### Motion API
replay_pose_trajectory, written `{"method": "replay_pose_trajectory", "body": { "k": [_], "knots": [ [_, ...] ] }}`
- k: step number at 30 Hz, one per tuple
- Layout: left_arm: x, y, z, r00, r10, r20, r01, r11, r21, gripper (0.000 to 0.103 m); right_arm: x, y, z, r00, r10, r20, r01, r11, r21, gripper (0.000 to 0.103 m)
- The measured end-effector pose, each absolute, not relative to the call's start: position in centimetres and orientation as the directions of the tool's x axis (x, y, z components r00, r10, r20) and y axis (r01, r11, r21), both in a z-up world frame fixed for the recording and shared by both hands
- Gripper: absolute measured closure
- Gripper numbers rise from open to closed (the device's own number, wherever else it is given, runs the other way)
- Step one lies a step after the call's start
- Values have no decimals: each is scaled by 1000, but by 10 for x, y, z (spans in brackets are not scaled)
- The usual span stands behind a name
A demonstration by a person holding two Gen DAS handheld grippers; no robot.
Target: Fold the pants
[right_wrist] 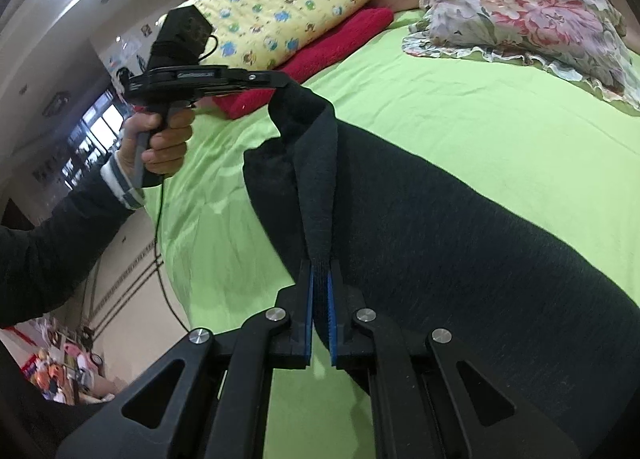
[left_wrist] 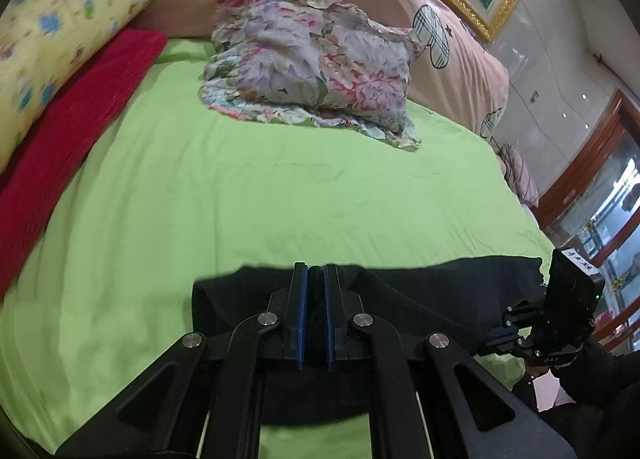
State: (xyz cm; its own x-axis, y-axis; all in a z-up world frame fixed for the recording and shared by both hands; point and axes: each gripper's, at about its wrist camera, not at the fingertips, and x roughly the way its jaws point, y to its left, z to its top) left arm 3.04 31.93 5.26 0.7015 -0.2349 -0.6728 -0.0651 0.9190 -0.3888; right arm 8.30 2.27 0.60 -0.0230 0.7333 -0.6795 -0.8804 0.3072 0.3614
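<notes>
The dark pants [right_wrist: 460, 243] lie across the near part of a bed covered by a lime-green sheet [left_wrist: 248, 195], one edge lifted off the sheet at two points. In the right wrist view the right gripper [right_wrist: 320, 279] is clamped on a raised band of the fabric, blue pads [right_wrist: 330, 311] pressing on both sides. That band runs up to the left gripper [right_wrist: 280, 81], whose tip pinches the cloth's far corner above the sheet. In the left wrist view the left gripper [left_wrist: 316, 271] is closed on the black hem, with cloth bunched between its pads.

The pants' lower part is hidden behind the gripper frames in both views and cut off at the right edge of the right wrist view. The right gripper [left_wrist: 500, 339] shows only partly at the left view's edge; its tips cannot be made out there.

A hand [right_wrist: 160, 143] grips the left tool's handle, sleeve [right_wrist: 52, 239] extending from the lower left. A floral pillow [left_wrist: 312, 71], a red cloth [left_wrist: 72, 139] and a yellow patterned pillow [left_wrist: 60, 15] lie well apart from the pants, at the head of the bed.
</notes>
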Motion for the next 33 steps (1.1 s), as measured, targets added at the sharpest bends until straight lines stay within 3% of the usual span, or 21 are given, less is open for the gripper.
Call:
{"method": "replay_pose_trajectory", "body": {
  "k": [15, 21, 24, 26, 29, 33],
  "knots": [
    [-29, 341, 5, 732, -193, -653, -223, 838, -498, 97, 57, 33, -6, 40, 667, -744, -939, 279, 200, 96],
    [-50, 346, -15, 717, -156, -679, -307, 804, -509, 100, 56, 33, -12, 21, 651, -759, -934, 283, 217, 89],
    [-62, 344, -20, 718, -135, -683, -347, 781, -519, 99, 54, 30, -11, -4, 667, -745, -931, 270, 247, 77],
    [-72, 340, -19, 734, -136, -666, -350, 763, -543, 93, 54, 27, -9, -3, 677, -736, -929, 271, 253, 70],
    [-79, 331, -15, 749, -133, -649, -362, 739, -568, 83, 56, 25, -5, -2, 694, -720, -921, 279, 272, 70],
    [-85, 320, -8, 777, -135, -614, -356, 711, -606, 60, 63, 22, 2, 5, 720, -694, -907, 296, 301, 70]
  ]
}}
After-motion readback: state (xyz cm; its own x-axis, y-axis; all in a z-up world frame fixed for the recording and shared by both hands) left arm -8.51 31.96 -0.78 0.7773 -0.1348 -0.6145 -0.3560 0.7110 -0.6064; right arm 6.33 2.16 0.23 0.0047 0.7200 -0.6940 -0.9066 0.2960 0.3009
